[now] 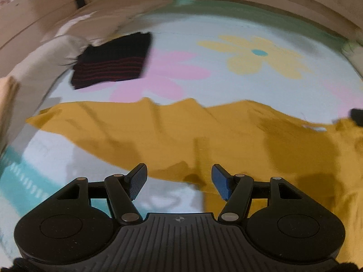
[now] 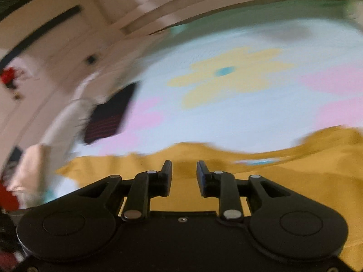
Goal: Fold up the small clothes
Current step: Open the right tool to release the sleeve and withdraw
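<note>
Spread on the flowered bedsheet (image 1: 226,22) near the folded black garment (image 1: 111,61), the mustard garment (image 1: 158,131) looks light, limp; pinch its hem, since left gripper (image 1: 179,181) and right gripper (image 2: 183,176) hover open, empty.

Left wrist cam sits low over the mustard-yellow garment (image 1: 158,131), looking forward and down past the left gripper (image 1: 179,181), whose fingers stand wide apart. Right wrist cam is close above the same garment (image 2: 306,181), aimed forward past the right gripper (image 2: 183,176), frame rolled and motion-blurred. Both views share the garment's far edge, the light-blue floral sheet (image 1: 204,29) (image 2: 249,117) with its yellow flower (image 1: 258,53) (image 2: 224,72), and the folded black red-striped cloth (image 1: 113,61) (image 2: 109,117) at far left.
</note>
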Demonstrator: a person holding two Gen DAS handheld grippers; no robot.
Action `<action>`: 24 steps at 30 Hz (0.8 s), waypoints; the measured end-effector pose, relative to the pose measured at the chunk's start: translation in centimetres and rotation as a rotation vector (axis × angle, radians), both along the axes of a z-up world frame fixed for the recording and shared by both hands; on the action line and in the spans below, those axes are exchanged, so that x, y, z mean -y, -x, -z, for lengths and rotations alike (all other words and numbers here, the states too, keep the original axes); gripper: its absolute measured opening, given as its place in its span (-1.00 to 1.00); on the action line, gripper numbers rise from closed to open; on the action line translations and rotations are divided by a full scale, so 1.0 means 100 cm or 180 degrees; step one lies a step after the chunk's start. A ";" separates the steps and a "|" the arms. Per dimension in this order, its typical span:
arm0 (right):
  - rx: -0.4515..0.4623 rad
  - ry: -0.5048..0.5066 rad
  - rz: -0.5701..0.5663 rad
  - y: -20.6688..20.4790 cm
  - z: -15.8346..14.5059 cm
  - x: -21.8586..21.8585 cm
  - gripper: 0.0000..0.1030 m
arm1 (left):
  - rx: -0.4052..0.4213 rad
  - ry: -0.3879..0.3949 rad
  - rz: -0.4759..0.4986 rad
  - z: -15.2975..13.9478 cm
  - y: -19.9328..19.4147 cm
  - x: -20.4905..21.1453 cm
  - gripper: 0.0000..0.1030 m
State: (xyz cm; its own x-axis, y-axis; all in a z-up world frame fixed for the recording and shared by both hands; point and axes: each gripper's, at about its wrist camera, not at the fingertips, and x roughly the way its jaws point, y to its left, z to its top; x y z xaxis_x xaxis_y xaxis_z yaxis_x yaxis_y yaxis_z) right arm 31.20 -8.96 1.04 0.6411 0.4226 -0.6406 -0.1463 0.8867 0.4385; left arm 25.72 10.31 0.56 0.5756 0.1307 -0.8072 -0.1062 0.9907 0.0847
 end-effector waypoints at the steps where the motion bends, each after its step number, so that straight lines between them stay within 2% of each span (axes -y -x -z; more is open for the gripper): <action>1: -0.0008 0.0077 0.0111 0.001 0.001 0.020 -0.29 | -0.0021 -0.0009 0.0047 0.004 -0.001 0.005 0.20; 6: -0.0071 0.0347 0.0638 0.014 0.006 0.113 -0.28 | -0.0175 0.0016 0.0315 0.026 -0.007 0.032 0.20; 9: -0.0106 0.0536 0.0754 0.021 0.011 0.143 -0.29 | -0.0347 0.0022 0.0372 0.040 -0.010 0.040 0.19; 14: -0.0140 0.0589 0.0701 0.027 0.023 0.152 -0.28 | -0.0357 0.0004 0.0304 0.045 -0.011 0.040 0.20; 17: -0.0112 0.0539 0.0653 0.024 0.031 0.146 -0.09 | -0.0343 0.0006 0.0281 0.045 -0.011 0.040 0.20; 22: -0.0160 0.0553 0.0653 0.011 0.043 0.148 -0.09 | -0.0296 -0.0056 0.0359 0.041 -0.013 0.043 0.19; 23: -0.0161 0.0533 0.0674 0.009 0.045 0.149 -0.25 | -0.0278 -0.0059 0.0381 0.040 -0.013 0.044 0.19; 24: -0.0154 0.0503 0.0692 0.009 0.047 0.152 -0.81 | -0.0254 -0.0055 0.0402 0.038 -0.012 0.044 0.19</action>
